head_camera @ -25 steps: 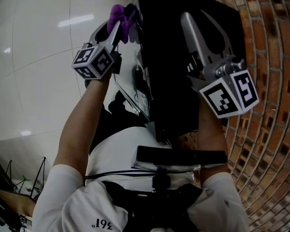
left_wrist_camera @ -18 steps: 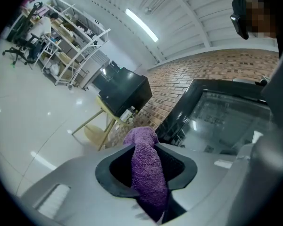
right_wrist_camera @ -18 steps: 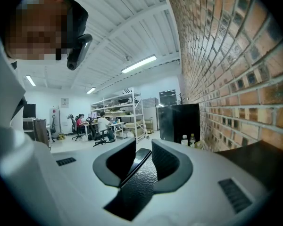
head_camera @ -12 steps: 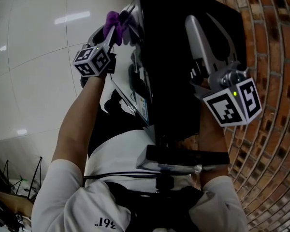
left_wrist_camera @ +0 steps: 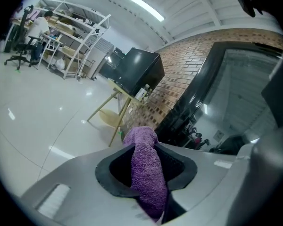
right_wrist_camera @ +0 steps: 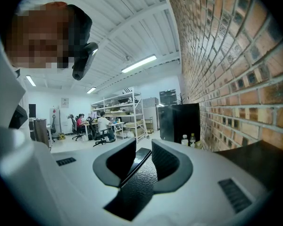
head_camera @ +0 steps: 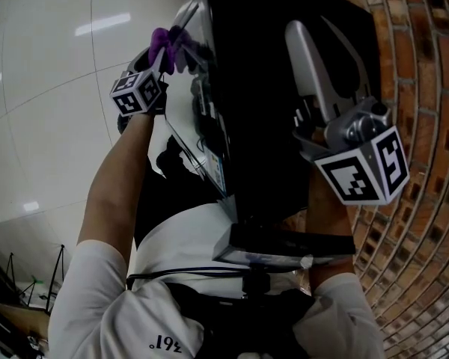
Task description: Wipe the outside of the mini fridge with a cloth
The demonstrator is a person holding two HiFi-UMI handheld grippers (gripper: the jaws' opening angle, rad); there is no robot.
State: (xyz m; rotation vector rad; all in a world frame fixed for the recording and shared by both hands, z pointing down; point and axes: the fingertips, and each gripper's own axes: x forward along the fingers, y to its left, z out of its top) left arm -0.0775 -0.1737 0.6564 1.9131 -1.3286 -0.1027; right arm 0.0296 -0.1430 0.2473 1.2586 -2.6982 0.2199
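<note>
Left gripper view: our left gripper pinches the purple cloth, soft, light and limp, its free end bunched just beyond the fingertips, beside the mini fridge. Our right gripper, fingers apart and empty, rests on the fridge's top. The slick, heavy body looks best steadied there.

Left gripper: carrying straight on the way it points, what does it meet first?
Probably the red brick wall beyond its clamped purple terry cloth, beside the glossy black mini fridge; depth unclear.
</note>
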